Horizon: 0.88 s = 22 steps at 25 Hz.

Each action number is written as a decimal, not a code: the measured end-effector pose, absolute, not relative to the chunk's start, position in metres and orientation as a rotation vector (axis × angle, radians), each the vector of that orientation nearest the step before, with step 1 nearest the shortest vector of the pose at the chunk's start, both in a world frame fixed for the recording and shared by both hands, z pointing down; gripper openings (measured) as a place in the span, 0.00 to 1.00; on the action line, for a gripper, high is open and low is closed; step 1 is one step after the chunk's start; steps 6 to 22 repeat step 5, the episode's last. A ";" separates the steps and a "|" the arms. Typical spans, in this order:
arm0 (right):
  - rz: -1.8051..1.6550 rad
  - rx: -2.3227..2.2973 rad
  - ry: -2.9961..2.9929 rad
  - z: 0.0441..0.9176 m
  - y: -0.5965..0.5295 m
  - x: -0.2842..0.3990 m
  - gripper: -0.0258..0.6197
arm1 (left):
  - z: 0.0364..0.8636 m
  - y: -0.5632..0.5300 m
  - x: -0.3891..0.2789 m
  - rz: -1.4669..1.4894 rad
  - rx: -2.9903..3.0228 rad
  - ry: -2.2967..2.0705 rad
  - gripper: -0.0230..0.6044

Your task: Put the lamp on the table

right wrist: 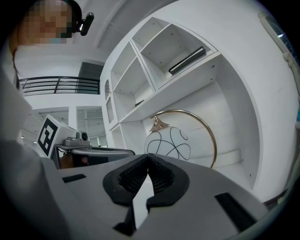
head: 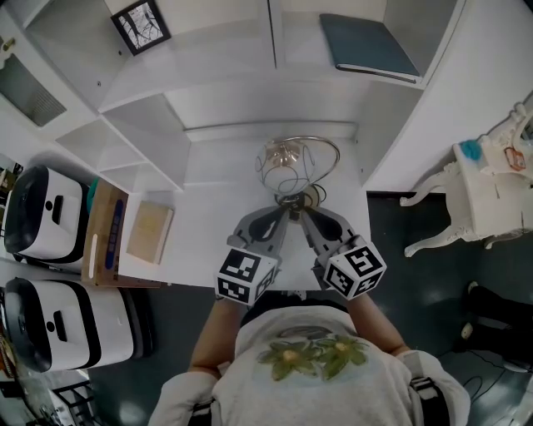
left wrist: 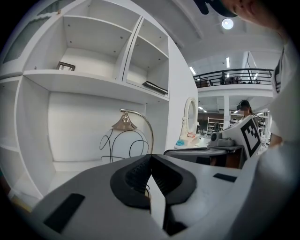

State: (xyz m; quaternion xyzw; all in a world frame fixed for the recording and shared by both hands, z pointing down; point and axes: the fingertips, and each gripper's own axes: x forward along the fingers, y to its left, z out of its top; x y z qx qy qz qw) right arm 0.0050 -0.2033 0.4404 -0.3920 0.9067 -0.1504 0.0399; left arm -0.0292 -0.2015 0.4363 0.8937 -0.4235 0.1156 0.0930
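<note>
The lamp (head: 287,165), a white globe with black line patterns hung from a gold arc, stands upright on the white desk surface (head: 216,241) inside the shelf unit. The left gripper view shows the lamp (left wrist: 124,142) just beyond the jaws, and the right gripper view has the lamp (right wrist: 169,142) ahead too. My left gripper (head: 285,210) and right gripper (head: 301,210) sit side by side just in front of the lamp's foot. Both are shut, with nothing between their pads. The left gripper (left wrist: 151,157) and right gripper (right wrist: 149,156) point at the lamp.
A dark book (head: 367,46) lies on an upper shelf and a framed picture (head: 140,25) on another. A tan pad (head: 150,231) rests at the desk's left, beside a cardboard box (head: 105,235) and white machines (head: 46,212). A white ornate table (head: 487,187) stands to the right.
</note>
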 end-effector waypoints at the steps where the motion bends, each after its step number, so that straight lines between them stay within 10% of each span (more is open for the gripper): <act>1: -0.459 -1.200 2.778 0.440 -0.203 0.005 0.09 | 0.436 -0.201 -0.029 0.343 2.652 -1.257 0.08; 22: -0.450 -1.203 2.780 0.437 -0.203 0.006 0.09 | 0.434 -0.200 -0.029 0.343 2.651 -1.259 0.08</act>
